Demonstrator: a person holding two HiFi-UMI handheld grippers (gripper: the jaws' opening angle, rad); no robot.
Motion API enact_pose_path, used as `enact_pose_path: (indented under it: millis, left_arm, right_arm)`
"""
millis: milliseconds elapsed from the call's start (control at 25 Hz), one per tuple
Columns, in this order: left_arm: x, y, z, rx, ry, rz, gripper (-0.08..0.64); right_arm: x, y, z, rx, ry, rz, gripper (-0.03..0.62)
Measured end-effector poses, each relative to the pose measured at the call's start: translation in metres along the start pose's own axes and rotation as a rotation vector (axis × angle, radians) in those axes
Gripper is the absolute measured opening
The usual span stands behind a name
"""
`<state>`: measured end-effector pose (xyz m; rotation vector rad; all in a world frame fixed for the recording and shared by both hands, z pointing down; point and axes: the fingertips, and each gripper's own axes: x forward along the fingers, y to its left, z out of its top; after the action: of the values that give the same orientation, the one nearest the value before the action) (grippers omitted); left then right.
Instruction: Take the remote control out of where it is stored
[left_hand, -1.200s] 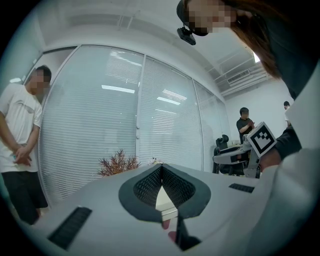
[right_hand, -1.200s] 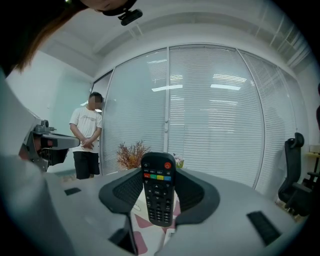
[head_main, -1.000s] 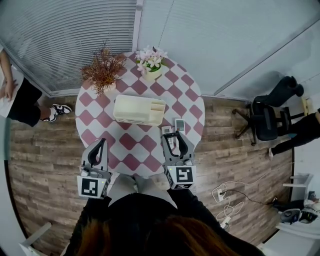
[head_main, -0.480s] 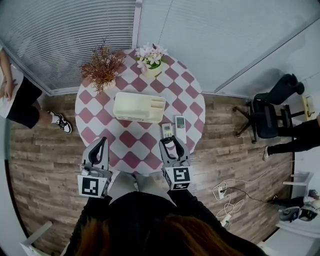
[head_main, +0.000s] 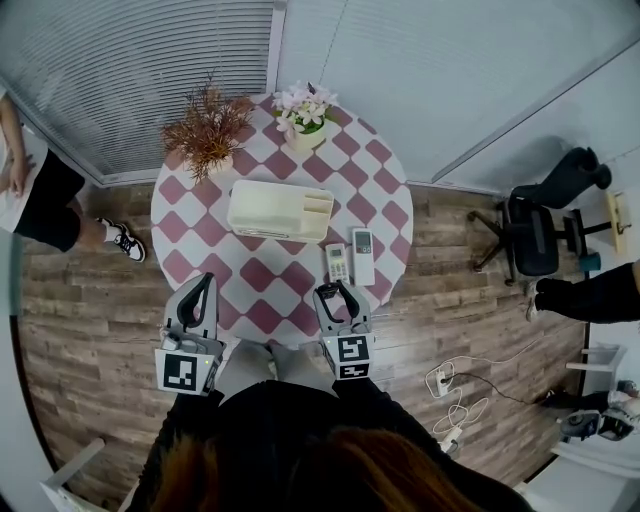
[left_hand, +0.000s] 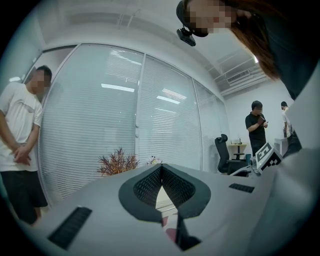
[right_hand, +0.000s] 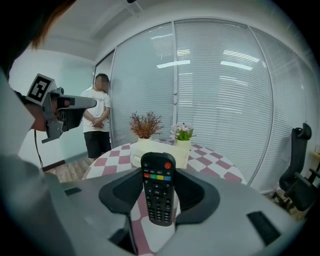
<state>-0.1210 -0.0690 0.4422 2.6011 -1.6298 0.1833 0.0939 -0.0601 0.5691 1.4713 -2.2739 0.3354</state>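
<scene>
The right gripper (head_main: 338, 300) is pinching a black remote control (right_hand: 158, 195) lengthwise between its pads, seemingly just over the tabletop's (head_main: 270, 285) near edge and well apart from the cream organiser (head_main: 278, 212). The left gripper (left_hand: 161, 170) is idling, jaws pressed together and empty. Squeezing evenly while lowering the remote flat onto bare checks should be serving best.

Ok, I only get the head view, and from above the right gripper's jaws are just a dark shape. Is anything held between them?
Observer: Yes. The right gripper view shows the right gripper closed on a black plastic remote control with a red power button, standing upright.
Operator: And the left one?
Observer: Its own view shows the left gripper with jaw tips together, nothing between them.
</scene>
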Motion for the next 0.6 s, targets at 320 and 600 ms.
enact_pose_path:
  millis: [320,600]
  left_arm:
    - [0.001,-0.002,-0.002,-0.007,-0.004,0.000,0.006]
    - [0.000,-0.003,-0.003,-0.009,0.000,-0.001,0.006]
  right_arm:
    - [0.006,0.001,-0.023,0.041,0.065,0.020,0.207]
    - [0.016,0.004,-0.039,0.084,0.115,0.035,0.207]
